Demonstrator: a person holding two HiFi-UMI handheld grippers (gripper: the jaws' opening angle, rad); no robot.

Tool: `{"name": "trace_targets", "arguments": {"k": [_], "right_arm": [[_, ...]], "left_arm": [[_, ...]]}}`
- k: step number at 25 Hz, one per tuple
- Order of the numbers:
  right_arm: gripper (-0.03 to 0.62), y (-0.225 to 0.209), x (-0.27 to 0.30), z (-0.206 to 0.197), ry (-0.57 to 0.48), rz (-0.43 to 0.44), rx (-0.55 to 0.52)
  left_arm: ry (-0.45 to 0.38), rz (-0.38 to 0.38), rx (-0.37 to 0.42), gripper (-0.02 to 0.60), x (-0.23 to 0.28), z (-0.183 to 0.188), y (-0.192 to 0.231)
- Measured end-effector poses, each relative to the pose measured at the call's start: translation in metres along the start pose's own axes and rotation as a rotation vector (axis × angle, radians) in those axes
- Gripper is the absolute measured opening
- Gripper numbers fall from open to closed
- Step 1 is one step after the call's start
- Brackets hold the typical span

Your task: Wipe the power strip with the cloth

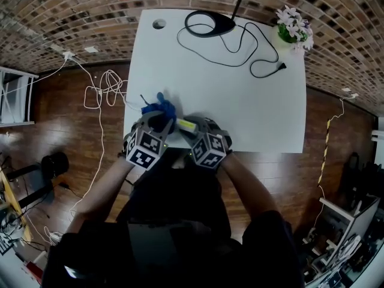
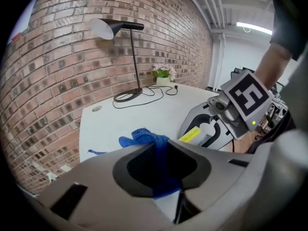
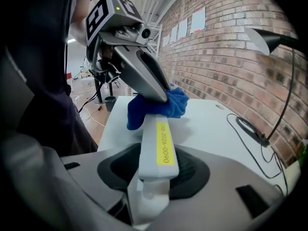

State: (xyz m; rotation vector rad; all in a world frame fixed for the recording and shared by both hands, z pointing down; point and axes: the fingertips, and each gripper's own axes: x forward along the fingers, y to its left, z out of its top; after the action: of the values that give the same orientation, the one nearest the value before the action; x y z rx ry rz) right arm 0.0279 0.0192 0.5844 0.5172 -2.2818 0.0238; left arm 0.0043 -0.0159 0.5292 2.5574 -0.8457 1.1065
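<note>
Power strip (image 3: 161, 148): white bar with a yellow label (image 3: 163, 143), held at the near edge of the bench (image 1: 240, 101). My right claw (image 3: 156, 172) is pinching its near end. The rest pokes out ahead of the claw and looks lifted off the bench surface, though I can't confirm that from the head view.

Cloth (image 3: 159, 107): blue, bunched up, sitting on the far end of the strip and touching its top face. My left claw (image 2: 163, 170) is clamped on it, with cloth filling the gap between the pads and a tuft sticking out past the tips.

Step in hand, as I read it: both grips are made and the cloth is on the strip, so this is the start of a wipe stroke. Most of the top face, label included, is uncovered.

Next move: right claw holds the strip steady while the left drags the cloth along the top face toward the label end, with light downward pressure. Push too hard and the strip will likely pivot in the right claw.

Lamp (image 1: 210, 23) and its cord are at the far side, well apart.
</note>
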Motion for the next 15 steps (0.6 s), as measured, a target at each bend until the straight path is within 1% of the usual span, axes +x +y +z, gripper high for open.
{"name": "trace_targets", "arguments": {"k": [4, 9, 15], "right_arm": [[0.156, 0.0, 0.0, 0.0, -0.006, -0.001, 0.012], [0.155, 0.0, 0.0, 0.0, -0.011, 0.0, 0.028], [0.15, 0.0, -0.001, -0.002, -0.014, 0.007, 0.054]], "left_arm": [[-0.017, -0.002, 0.006, 0.086, 0.002, 0.004, -0.01], [-0.031, -0.023, 0.012, 0.086, 0.008, 0.01, -0.025], [-0.04, -0.07, 0.03, 0.086, 0.017, 0.021, -0.05]]}}
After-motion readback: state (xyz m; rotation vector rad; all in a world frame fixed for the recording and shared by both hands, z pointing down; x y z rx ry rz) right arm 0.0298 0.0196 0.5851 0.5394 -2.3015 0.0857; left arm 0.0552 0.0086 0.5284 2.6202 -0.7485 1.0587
